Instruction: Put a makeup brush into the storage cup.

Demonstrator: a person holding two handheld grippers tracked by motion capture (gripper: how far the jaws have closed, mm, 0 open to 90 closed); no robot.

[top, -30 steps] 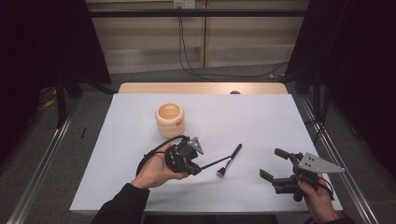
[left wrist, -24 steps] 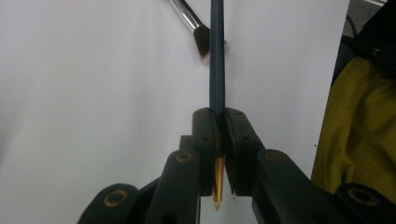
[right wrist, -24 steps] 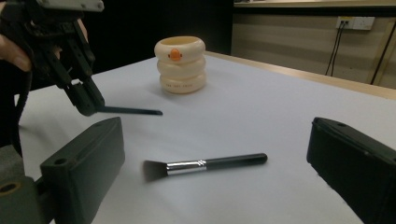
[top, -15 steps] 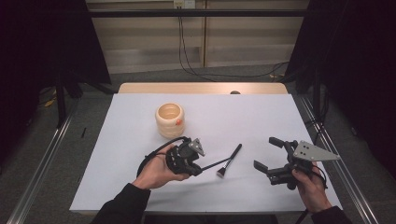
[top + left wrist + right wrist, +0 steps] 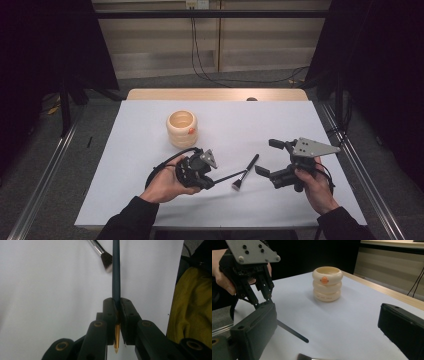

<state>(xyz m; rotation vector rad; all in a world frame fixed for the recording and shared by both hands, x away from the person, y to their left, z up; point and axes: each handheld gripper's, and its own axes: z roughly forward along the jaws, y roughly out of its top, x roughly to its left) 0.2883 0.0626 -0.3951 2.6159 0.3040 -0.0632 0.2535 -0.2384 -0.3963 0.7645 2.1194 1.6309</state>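
Note:
My left gripper (image 5: pixel 206 176) rests low on the white table, shut on a slim dark stick (image 5: pixel 227 176) that points right. In the left gripper view the jaws pinch that stick (image 5: pixel 116 270), and its gold end (image 5: pixel 116 340) pokes back between them. A makeup brush (image 5: pixel 246 171) lies just beyond the stick's tip, bristles toward me. My right gripper (image 5: pixel 267 156) hovers right of the brush, open with nothing in it. In the right gripper view its wide-apart fingers (image 5: pixel 254 327) frame the stick (image 5: pixel 292 332), the left gripper (image 5: pixel 265 301) and a cream ringed pot (image 5: pixel 327 283).
The cream pot (image 5: pixel 182 128) with an orange dot stands upright behind the left gripper. The table's wooden far edge (image 5: pixel 215 94) runs along the back. Metal rails flank both sides. Yellow fabric (image 5: pixel 190 307) shows past the table edge in the left gripper view.
The right gripper has moved left and away from the front edge, closer to the brush. The left gripper and its stick have stayed put.

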